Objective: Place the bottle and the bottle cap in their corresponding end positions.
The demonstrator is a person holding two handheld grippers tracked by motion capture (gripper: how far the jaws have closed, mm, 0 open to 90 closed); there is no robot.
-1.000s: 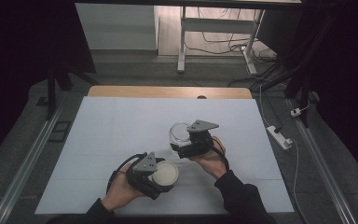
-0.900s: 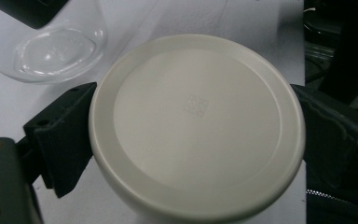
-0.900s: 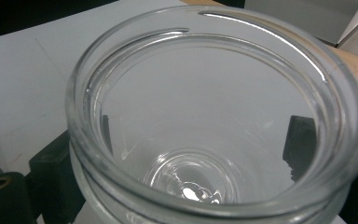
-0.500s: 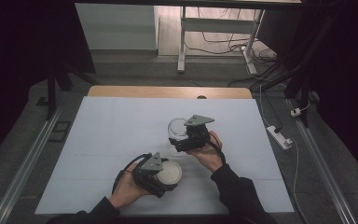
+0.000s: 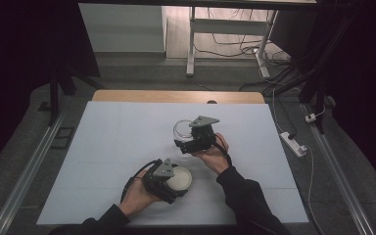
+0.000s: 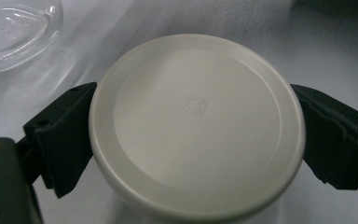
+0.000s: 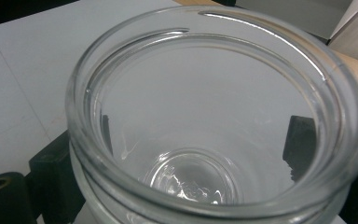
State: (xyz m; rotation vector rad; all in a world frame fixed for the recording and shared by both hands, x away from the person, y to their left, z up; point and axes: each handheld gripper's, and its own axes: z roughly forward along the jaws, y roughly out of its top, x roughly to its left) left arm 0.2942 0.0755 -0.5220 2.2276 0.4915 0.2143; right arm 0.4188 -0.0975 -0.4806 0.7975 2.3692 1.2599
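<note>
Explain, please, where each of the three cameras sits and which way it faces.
High view: above the person's side, looking forward and down on the white table; both hands show.
Left gripper view: rides the left gripper, looking along its black jaws at the round cream lid.
Right gripper view: rides the right gripper, looking into the clear glass jar.
Both gripper views share the jar.

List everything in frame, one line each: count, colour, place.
lid: 1, cream white, round, clamped between the left gripper's jaws near the table's front edge
glass jar: 1, clear, open-mouthed, empty, clamped between the right gripper's jaws near the table's middle
table: 1, white top, wooden strip along the far edge
power strip: 1, white, floor right of the table
desk frame: 1, white, behind the table
left gripper: 1, black, grey plate on top
right gripper: 1, black, grey plate on top
hands: 2, dark sleeves, from the bottom edge
</note>
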